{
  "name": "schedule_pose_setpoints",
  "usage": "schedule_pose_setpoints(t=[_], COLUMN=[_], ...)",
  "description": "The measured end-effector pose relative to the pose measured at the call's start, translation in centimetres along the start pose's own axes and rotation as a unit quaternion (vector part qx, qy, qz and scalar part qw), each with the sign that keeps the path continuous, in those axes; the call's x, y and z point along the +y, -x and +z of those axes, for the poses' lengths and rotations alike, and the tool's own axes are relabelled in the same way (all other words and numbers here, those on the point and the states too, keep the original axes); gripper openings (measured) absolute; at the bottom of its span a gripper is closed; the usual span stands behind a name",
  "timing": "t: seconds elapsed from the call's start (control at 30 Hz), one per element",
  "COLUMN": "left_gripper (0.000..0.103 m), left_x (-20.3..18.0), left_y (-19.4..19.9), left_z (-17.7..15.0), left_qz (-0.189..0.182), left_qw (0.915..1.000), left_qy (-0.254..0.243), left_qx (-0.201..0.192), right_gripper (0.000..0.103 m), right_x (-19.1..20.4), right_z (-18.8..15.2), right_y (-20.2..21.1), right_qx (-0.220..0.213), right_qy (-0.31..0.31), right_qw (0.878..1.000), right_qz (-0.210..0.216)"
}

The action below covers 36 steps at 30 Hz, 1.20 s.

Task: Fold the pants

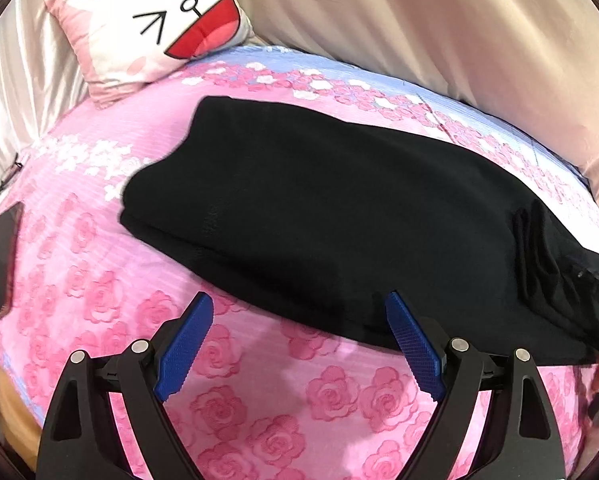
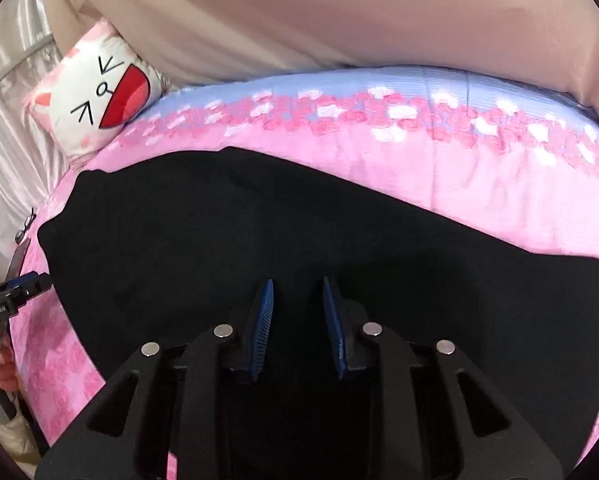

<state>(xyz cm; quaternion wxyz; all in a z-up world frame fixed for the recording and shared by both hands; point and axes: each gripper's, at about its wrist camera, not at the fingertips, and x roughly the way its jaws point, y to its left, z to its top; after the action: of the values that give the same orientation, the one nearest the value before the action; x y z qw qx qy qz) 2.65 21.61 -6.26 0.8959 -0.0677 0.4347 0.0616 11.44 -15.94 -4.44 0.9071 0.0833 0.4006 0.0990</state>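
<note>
Pants [image 1: 339, 216], black, soft and limp, lie folded on the bed [image 1: 99, 280]; best pinched at an edge. Left tongs [image 1: 297, 344] gape empty; right tongs [image 2: 298, 320], narrowed, grip nothing above them.

bed [image 1: 99, 248]: pink rose cover | cat-face pillow [image 1: 147, 24] at head | beige curtain [image 1: 419, 20] behind

Small white lettering printed on the black body of the left gripper [image 2: 3, 304], at the near left edge of the right wrist view; too blurred and tiny to make out. Pale marks on a black strip [image 1: 597, 286] at the far right of the left wrist view, likewise unreadable. No other text, number or brand legible anywhere.
</note>
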Motion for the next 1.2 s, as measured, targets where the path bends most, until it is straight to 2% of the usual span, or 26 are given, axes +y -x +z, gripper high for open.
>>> schedule_pose_setpoints(t=[0.07,0.13,0.17,0.2,0.23,0.33,0.37,0.43,0.57,0.63,0.73,0.87,0.9,1.0,1.2], left_gripper=[0.086,0.086,0.086,0.086,0.086,0.086,0.086,0.086,0.086,0.086,0.086,0.087,0.091,0.091,0.091], left_x=[0.9,2.4,3.2,4.2,5.0,8.2,9.3,11.2,13.2,13.0,12.2,11.3,11.3,11.0,10.1], left_y=[0.3,0.0,-0.3,-0.5,-0.6,-0.2,-0.2,-0.8,-1.5,-2.1,-3.0,-3.8,-3.9,-4.4,-5.2], left_z=[-0.2,-0.3,-0.3,-0.2,-0.2,-0.2,-0.2,0.2,1.1,2.0,3.0,4.0,4.1,4.6,5.3], left_qz=[0.016,0.029,0.030,0.025,0.018,-0.007,-0.015,-0.030,-0.065,-0.063,-0.048,-0.048,-0.049,-0.044,-0.001], left_qw=[0.9998,0.9992,0.9986,0.9974,0.9963,0.9893,0.9861,0.9786,0.9629,0.9607,0.9646,0.9635,0.9622,0.9597,0.9628], left_qy=[0.006,0.029,0.044,0.066,0.082,0.145,0.165,0.203,0.262,0.270,0.259,0.263,0.267,0.277,0.270], left_qx=[-0.004,0.000,0.003,0.010,0.014,0.011,0.010,0.013,0.009,0.010,0.011,0.016,0.016,0.018,0.020], right_gripper=[0.025,0.025,0.026,0.027,0.028,0.027,0.028,0.028,0.030,0.035,0.049,0.050,0.050,0.050,0.058], right_x=[0.9,2.0,2.6,3.2,3.4,2.4,2.0,1.2,-0.9,-3.3,-6.9,-10.7,-11.4,-13.0,-13.6], right_z=[0.5,0.4,0.2,0.2,0.4,0.6,0.6,0.1,-1.4,-2.3,-3.8,-5.7,-6.2,-7.0,-7.8], right_y=[0.7,-2.3,-3.5,-2.9,-2.4,1.2,1.9,3.6,6.1,7.1,8.1,10.1,10.5,11.0,10.7], right_qx=[-0.019,0.025,0.032,0.012,0.015,-0.028,-0.035,-0.050,-0.060,-0.065,-0.073,-0.084,-0.088,-0.092,-0.095], right_qy=[0.004,0.034,0.053,0.064,0.058,-0.006,-0.015,-0.018,-0.017,-0.036,-0.072,-0.119,-0.128,-0.154,-0.166], right_qw=[1.000,0.999,0.998,0.998,0.998,0.997,0.996,0.996,0.998,0.997,0.993,0.985,0.983,0.979,0.977], right_qz=[0.023,0.011,0.001,-0.007,-0.005,0.074,0.078,0.066,0.007,-0.029,-0.066,-0.095,-0.099,-0.099,-0.091])
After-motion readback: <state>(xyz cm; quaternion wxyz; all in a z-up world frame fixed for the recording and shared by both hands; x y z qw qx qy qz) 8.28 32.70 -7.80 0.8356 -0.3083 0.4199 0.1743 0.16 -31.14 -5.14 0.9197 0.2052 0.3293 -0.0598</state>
